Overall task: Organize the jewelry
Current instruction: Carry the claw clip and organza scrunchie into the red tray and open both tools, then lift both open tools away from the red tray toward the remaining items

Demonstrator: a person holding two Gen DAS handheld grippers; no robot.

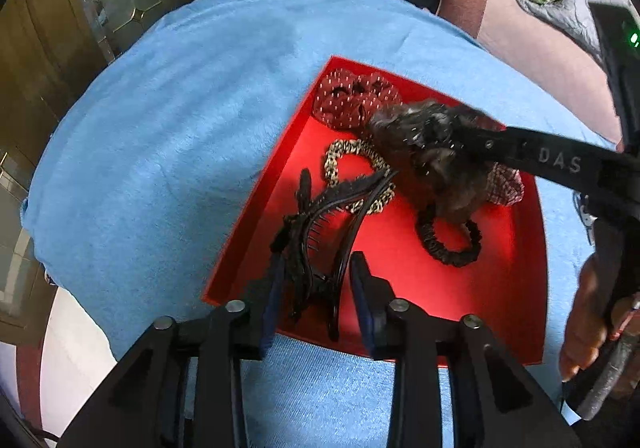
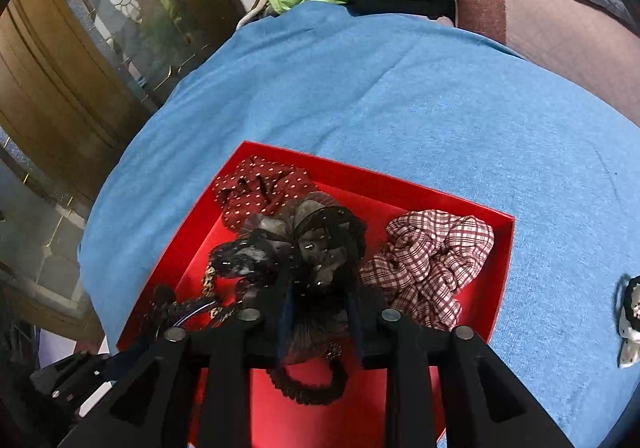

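Both my grippers' fingers [image 1: 362, 288] straddle, without squeezing, a black claw clip [image 1: 316, 244] and grey gauzy scrunchie [image 2: 316, 248]; either might snag while withdrawing.

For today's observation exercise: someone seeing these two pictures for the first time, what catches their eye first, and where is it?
The bright red tray on the blue cloth stands out at once. Inside it lie a dotted maroon scrunchie in the far corner and a checked scrunchie on the right. Each claw is over the tray: the left claw straddles a black hair clip, the right claw a dark gauzy scrunchie.
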